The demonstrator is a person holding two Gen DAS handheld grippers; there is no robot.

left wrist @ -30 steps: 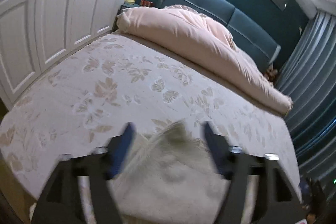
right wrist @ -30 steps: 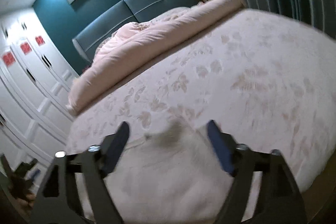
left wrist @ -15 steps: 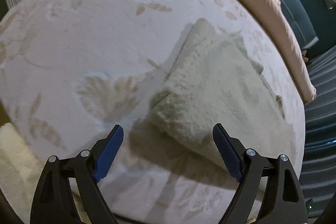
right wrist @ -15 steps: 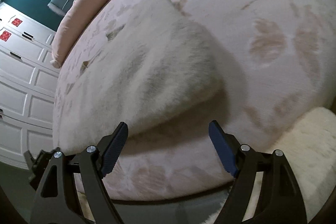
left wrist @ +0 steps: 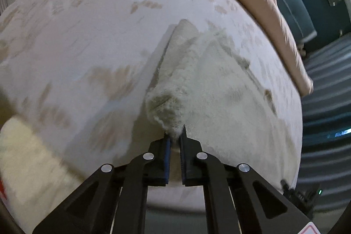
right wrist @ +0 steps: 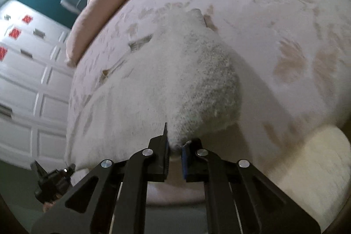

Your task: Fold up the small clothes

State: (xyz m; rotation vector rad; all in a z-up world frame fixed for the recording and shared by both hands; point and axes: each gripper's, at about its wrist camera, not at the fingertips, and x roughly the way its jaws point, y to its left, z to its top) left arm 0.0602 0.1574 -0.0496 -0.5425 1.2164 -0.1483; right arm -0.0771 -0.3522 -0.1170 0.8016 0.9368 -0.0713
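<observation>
garment (left wrist: 210,89): fluffy pale fleece piece, lying on the bed (left wrist: 87,41) near its front edge
left gripper (left wrist: 174,137): fingers pinching the near left corner of the fleece
right gripper (right wrist: 174,142): jaws closing, pinching the near right corner; one fingertip partly buried in pile, so bite depth unclear
handling: light, soft, limp, will sag between grips; corners are the right hold
containers: none visible

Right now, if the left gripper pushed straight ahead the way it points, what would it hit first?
The fuzzy white garment itself: the left gripper is already shut on its near corner, so it would bunch that fabric forward. Under it lies the leaf-patterned bedspread, likely next, though depth is hard to judge.
</observation>
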